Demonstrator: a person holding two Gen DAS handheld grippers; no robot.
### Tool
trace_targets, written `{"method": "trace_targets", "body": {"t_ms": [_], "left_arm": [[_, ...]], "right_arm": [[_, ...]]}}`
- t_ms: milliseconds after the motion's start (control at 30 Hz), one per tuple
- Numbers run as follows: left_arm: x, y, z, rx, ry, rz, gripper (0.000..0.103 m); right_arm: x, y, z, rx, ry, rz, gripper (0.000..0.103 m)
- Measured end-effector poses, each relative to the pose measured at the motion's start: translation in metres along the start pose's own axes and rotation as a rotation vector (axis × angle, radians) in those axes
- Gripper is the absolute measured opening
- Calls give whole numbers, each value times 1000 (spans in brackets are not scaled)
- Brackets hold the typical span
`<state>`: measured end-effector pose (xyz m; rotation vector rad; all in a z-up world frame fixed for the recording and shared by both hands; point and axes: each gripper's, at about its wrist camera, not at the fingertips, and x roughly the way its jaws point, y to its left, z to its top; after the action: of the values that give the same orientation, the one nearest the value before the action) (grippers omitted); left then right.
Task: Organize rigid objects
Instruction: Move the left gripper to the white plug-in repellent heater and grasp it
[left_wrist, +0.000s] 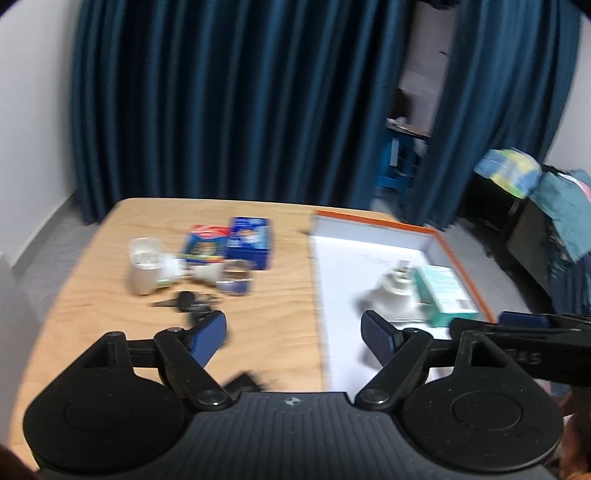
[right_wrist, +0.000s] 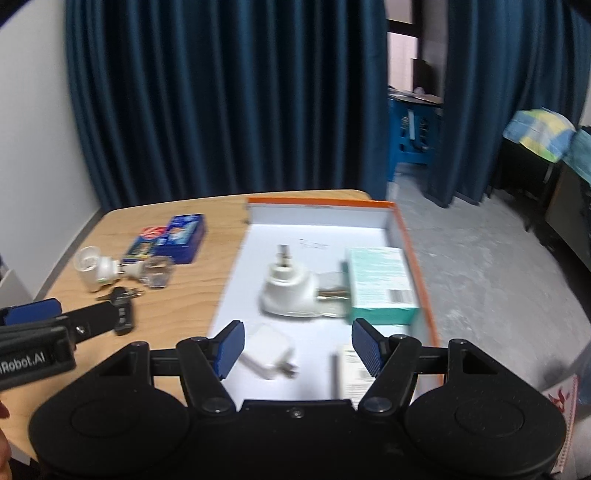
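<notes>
An orange-rimmed white box lid (right_wrist: 413, 240) lies on the right of a wooden table (left_wrist: 110, 295). In it are a white plug device (right_wrist: 288, 291), a teal box (right_wrist: 380, 284), a white charger (right_wrist: 269, 354) and a small white carton (right_wrist: 354, 373). On the bare wood left of it lie a white cup (left_wrist: 144, 269), a blue box (left_wrist: 251, 240), a colourful box (left_wrist: 205, 243), a small glass jar (left_wrist: 236, 278) and black keys (left_wrist: 188, 301). My left gripper (left_wrist: 293, 338) is open and empty over the lid's left edge. My right gripper (right_wrist: 297, 347) is open and empty above the charger.
Dark blue curtains (left_wrist: 240, 99) hang behind the table. A grey floor (right_wrist: 498, 266) and a dark shelf with coloured cloths (right_wrist: 543, 129) are at the right. The right gripper shows at the right edge of the left wrist view (left_wrist: 524, 328).
</notes>
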<state>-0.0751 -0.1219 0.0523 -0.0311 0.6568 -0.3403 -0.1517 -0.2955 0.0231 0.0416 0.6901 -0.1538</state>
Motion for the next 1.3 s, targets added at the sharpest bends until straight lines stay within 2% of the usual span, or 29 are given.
{"method": "trace_targets", "body": {"t_ms": [233, 433, 667, 733, 967, 1100, 1200, 1300], "left_arm": [[-9, 64, 2, -111, -7, 120, 84], [6, 97, 11, -140, -35, 183, 95], [49, 108, 25, -79, -60, 178, 103], [65, 109, 27, -72, -54, 158, 103], [123, 112, 27, -41, -9, 162, 103], [142, 116, 24, -8, 6, 205, 103], [145, 127, 23, -33, -9, 228, 103], [147, 138, 23, -80, -19, 200, 103]], "right_arm": [[10, 45, 0, -62, 23, 74, 78], [21, 77, 0, -122, 39, 113, 78], [40, 88, 5, -138, 53, 124, 78], [48, 89, 7, -143, 58, 124, 78], [73, 91, 15, -139, 65, 135, 78], [85, 91, 20, -139, 63, 146, 78], [92, 91, 23, -141, 61, 149, 78], [99, 92, 24, -131, 65, 157, 78]]}}
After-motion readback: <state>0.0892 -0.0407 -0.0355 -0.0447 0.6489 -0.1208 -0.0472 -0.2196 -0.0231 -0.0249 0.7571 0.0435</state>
